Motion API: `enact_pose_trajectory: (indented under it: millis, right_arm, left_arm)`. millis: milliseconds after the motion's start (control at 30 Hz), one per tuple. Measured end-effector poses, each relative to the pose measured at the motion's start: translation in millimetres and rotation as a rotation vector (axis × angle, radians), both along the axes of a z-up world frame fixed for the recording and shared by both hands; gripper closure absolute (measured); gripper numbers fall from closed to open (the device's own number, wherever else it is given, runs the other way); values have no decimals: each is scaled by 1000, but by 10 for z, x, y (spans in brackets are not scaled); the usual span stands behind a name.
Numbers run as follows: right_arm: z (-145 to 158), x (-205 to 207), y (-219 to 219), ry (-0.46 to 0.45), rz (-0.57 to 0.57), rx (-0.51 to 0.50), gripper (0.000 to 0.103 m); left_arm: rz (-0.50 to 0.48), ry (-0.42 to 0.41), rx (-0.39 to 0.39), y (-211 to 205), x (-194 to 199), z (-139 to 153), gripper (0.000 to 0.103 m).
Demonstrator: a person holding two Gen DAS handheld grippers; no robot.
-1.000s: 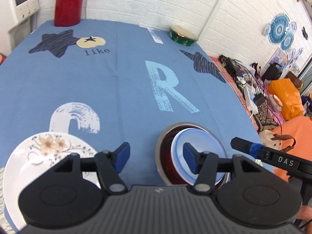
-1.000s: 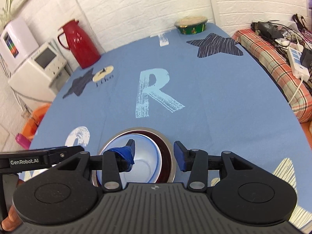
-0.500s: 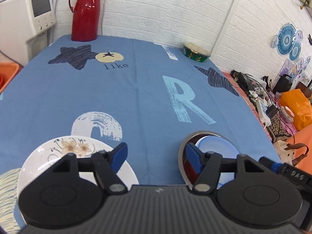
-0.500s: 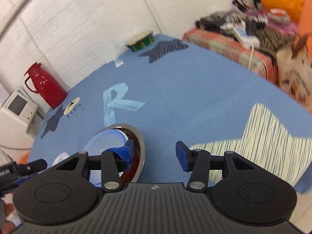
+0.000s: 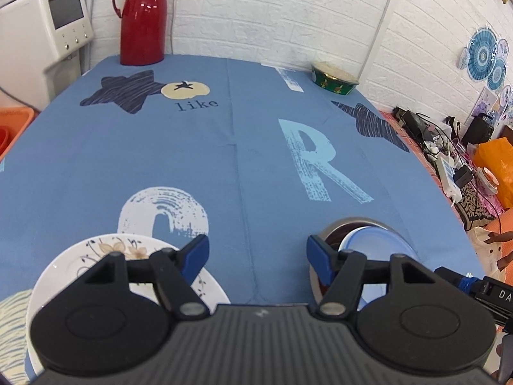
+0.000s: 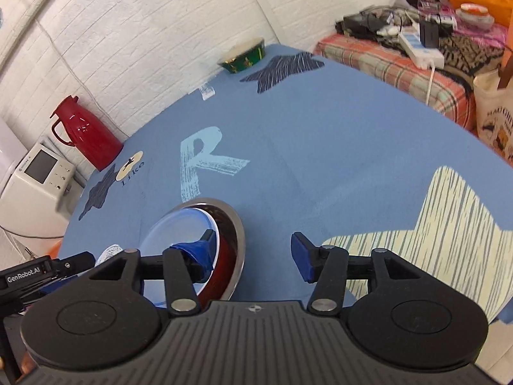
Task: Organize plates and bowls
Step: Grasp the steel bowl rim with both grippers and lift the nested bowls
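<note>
A steel bowl (image 6: 238, 224) with a dark red inside holds a pale blue bowl (image 6: 179, 234) near the table's front edge. My right gripper (image 6: 253, 253) straddles the steel bowl's right rim. Its left finger is inside over the red wall and its right finger is outside. Its jaws are opening and the pads do not press on the rim. A white plate with a flower print (image 5: 80, 269) lies left of the bowls (image 5: 372, 240). My left gripper (image 5: 256, 253) stands open over bare cloth between plate and bowls. A green bowl (image 5: 333, 78) sits at the far back.
A blue printed cloth (image 5: 224, 160) covers the table. At the back left stand a red thermos jug (image 5: 142, 16) and a white appliance (image 5: 48, 32). A low bench (image 6: 400, 61) with cables, a power strip and bags runs along the right side.
The right gripper rolled and shifted right while its jaws widened; its left finger left the blue bowl's middle for the steel bowl's wall. The left view tipped upward and its jaws spread slightly.
</note>
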State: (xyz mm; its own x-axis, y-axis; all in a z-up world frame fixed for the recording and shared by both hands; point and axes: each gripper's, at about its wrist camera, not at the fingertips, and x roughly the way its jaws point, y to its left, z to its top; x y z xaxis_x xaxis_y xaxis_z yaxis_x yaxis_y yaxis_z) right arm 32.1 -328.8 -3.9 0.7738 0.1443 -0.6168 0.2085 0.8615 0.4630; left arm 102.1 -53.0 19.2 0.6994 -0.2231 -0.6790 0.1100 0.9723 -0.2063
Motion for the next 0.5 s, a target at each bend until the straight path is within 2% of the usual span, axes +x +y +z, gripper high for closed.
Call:
enact_pose_trajectory:
  millis: [133, 267, 400, 500]
  right_arm:
    - [-39, -2, -47, 2, -3, 24, 65]
    - [-89, -14, -96, 29, 1, 38, 65]
    - [-142, -71, -159, 52, -1, 79, 64]
    - [-142, -106, -180, 46, -7, 91, 63]
  left_arm:
    - [-19, 29, 4, 0, 41, -21, 37]
    - [-81, 88, -11, 88, 159, -10, 37]
    - [-166, 159, -89, 135, 324, -2, 37]
    - [-191, 207, -67, 61, 404, -58, 36]
